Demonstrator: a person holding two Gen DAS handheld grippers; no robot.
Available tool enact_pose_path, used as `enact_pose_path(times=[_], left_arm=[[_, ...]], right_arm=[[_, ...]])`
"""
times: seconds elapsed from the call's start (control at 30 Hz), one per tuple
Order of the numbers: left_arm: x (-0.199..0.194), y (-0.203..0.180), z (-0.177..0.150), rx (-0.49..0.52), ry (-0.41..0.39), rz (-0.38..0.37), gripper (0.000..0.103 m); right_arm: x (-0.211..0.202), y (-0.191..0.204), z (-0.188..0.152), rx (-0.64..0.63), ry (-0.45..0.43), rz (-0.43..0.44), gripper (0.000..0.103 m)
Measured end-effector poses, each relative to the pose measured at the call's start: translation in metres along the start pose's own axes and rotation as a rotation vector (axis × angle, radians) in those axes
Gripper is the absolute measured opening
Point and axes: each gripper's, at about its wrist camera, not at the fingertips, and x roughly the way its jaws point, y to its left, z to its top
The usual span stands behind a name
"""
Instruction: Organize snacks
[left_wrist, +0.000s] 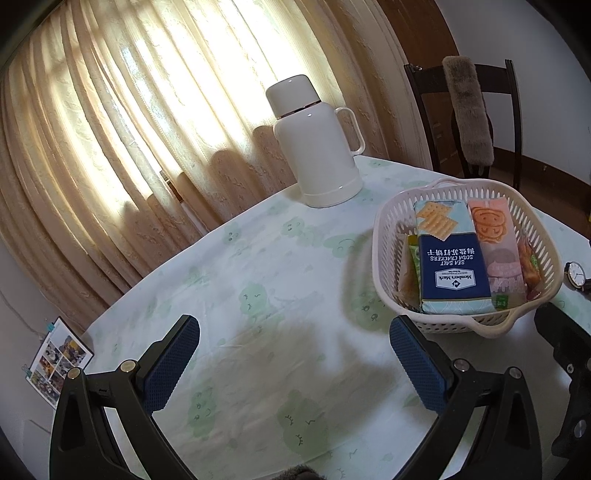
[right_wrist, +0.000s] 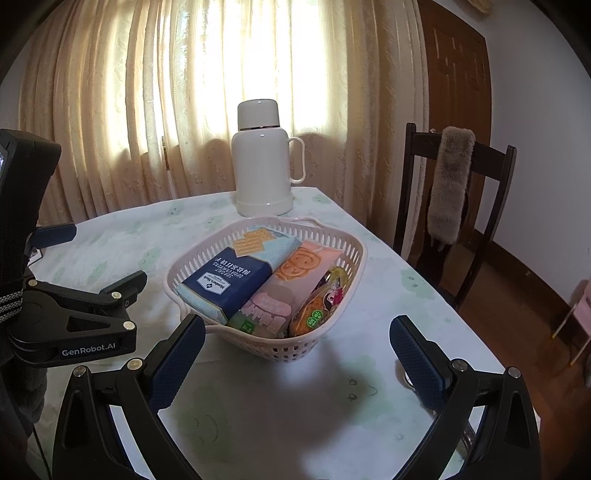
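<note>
Both of your tongs stand spread wide with nothing between the pads: the left tongs (left_wrist: 295, 365) hover over bare cloth on the bench (left_wrist: 258, 295), and the right tongs (right_wrist: 297, 363) hang just short of the basket (right_wrist: 341, 236), which sits near the middle of the bench in front of the white thermos (right_wrist: 262, 166). All the snacks you can see already lie inside that basket. The blue cracker box (right_wrist: 229, 284) lies flat on the left, and it looks light but stiff, so you would take it across its narrow width where the card walls resist the squeeze; press gently, since the crackers inside would likely break. Beside it the pink wafer pack (right_wrist: 284, 291) is soft film, probably slick and easy to crush, so pinch it near a sealed end and not over the contents. The small colourful snack bag (right_wrist: 327, 295) at the right edge is crinkly and would likely slide, so grip its crimped seam. If you move the whole basket, its slotted plastic wall is thin and may flex, so take the thicker rim. A wristwatch (left_wrist: 576, 275) lies just beyond the basket; keep clear of it.
</note>
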Motion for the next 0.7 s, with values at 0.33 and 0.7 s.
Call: enact_pose_path(times=[0.33, 0.7], left_arm=[[0.0003, 0.0001, -0.0032, 0.002, 0.005, 0.000, 0.103], [-0.0012, 0.0007, -0.0072, 0.011, 0.000, -0.010, 0.103]], right_arm=[[0.0019, 0.0063, 0.0008, -0.013, 0.005, 0.004, 0.100], [0.0017, 0.0067, 0.0016, -0.007, 0.005, 0.004, 0.100]])
